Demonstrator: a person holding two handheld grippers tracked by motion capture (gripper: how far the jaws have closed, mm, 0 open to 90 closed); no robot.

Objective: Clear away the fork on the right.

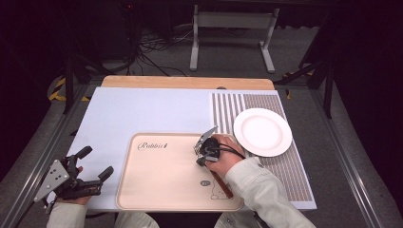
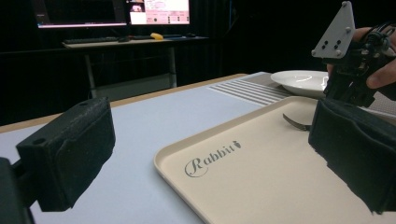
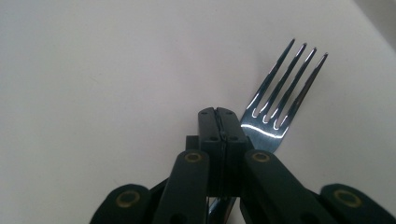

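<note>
**Steel fork pinched in right fingers over the tray; left hand idle**

Steel fork (image 3: 280, 100): tines run up and to the right in the right gripper view, past the tips of the right gripper (image 3: 217, 116). Its fingers are pressed together, and the fork's neck passes under and just right of them, so I judge it pinched there, handle end hidden beneath the linkage. Long axis lies roughly along the fingers, slightly skewed right.

In the left gripper view the fork's tine end (image 2: 295, 122) shows low over the tray (image 2: 261, 186), curving just above the cream surface at centre right. Touching or just clear: cannot tell.

High view: right gripper (image 1: 203, 149) sits over the tray's upper right corner (image 1: 190, 137), close to the white plate (image 1: 263, 131), which rests on the striped mat (image 1: 228, 107) at right of the frame. Plate lies just beyond the tray rim from the fork.

Left gripper (image 1: 95, 167) is at lower left, off the tray's left edge, fingers (image 2: 70, 149) spread wide, holding nothing. Well apart from the fork.

Judgement: right hand alone governs the fork; any move onward depends on the tines pointing away from the holder, with the plate near.

Pale bench (image 1: 142, 109) carries all.
</note>
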